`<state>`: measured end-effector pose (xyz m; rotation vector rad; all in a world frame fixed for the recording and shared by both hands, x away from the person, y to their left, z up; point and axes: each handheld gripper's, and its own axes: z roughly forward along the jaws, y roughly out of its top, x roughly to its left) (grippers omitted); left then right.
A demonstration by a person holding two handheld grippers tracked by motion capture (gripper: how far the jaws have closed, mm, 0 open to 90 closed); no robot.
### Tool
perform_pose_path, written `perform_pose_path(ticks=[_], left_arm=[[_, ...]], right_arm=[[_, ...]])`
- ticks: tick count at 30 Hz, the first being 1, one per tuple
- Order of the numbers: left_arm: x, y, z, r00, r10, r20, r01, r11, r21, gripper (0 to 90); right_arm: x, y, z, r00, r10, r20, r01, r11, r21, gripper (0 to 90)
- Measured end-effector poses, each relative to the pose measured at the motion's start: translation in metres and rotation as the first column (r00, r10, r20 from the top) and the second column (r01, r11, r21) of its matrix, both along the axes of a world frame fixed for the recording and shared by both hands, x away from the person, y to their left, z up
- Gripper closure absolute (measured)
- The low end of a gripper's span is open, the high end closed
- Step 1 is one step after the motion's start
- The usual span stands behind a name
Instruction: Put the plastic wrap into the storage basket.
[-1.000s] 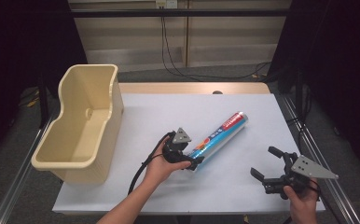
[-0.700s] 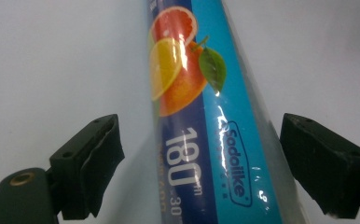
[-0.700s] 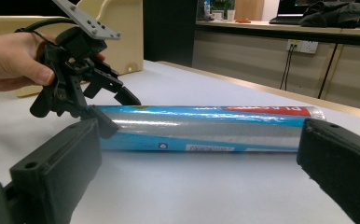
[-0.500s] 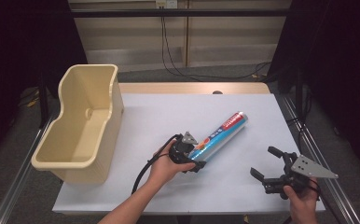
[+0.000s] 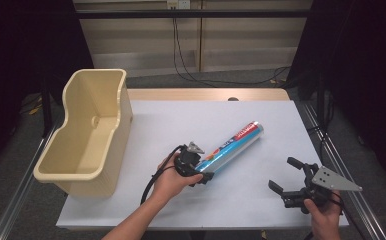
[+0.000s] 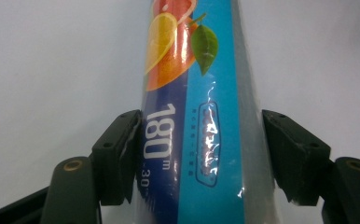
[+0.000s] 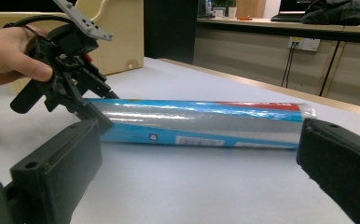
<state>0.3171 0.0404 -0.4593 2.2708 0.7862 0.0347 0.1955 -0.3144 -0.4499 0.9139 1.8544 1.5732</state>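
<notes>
We have the left gripper [image 5: 201, 172] closed on the near end of the roll of wrap [image 5: 231, 148]; its jaws have just been closing and now press both sides. The roll lies on the white table [image 5: 181, 120], to the right of the beige bin [image 5: 88, 131]. The right gripper [image 5: 287, 175] hangs open and empty, well right of the roll. We judge the roll light, stiff and slippery in its glossy film; held at one end, it may tip, so a grip nearer the middle looks safer.

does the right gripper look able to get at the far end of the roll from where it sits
Probably yes: the right gripper is open, bare table lies between it and the roll, and the left gripper clamps the near end.
</notes>
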Motion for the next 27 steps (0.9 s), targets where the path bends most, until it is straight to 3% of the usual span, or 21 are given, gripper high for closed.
perform_pose_path(ticks=[4, 6, 7, 13, 18, 24, 27], left_arm=[[-0.003, 0.018, 0.001, 1.0, -0.008, -0.004, 0.008, 1.0, 0.005, 32.1], [-0.008, 0.039, 0.001, 0.9999, -0.01, -0.008, 0.01, 0.9999, -0.003, 32.0], [-0.008, 0.039, 0.001, 0.9999, -0.01, -0.008, 0.01, 0.9999, -0.003, 32.0], [-0.023, 0.088, 0.002, 0.9999, -0.003, -0.01, 0.003, 1.0, -0.008, 32.0], [-0.028, 0.103, 0.003, 0.9999, -0.008, -0.014, 0.008, 1.0, 0.004, 32.0], [-0.025, 0.098, 0.009, 0.9995, -0.016, -0.027, 0.017, 0.9988, 0.046, 31.3], [-0.021, 0.095, 0.016, 0.9995, -0.006, 0.03, 0.006, 1.0, -0.005, 29.4]], right_arm=[[0.0, 0.001, 0.0, 1.0, 0.0, -0.005, 0.0, 1.0, -0.004, 0.0], [0.0, 0.002, 0.0, 1.0, 0.002, -0.005, -0.002, 1.0, -0.008, 0.0], [0.0, 0.002, 0.0, 1.0, 0.002, -0.005, -0.002, 1.0, -0.008, 0.0], [0.0, 0.006, 0.001, 1.0, 0.004, 0.0, -0.004, 0.9998, -0.017, 0.0], [0.0, 0.007, 0.0, 1.0, 0.002, -0.004, -0.002, 0.9998, -0.019, 0.0], [0.0, 0.009, 0.001, 0.9999, 0.01, -0.003, -0.01, 0.9998, -0.015, 0.0], [0.001, 0.009, 0.001, 0.9999, 0.011, -0.002, -0.011, 0.9998, -0.014, 0.0]])
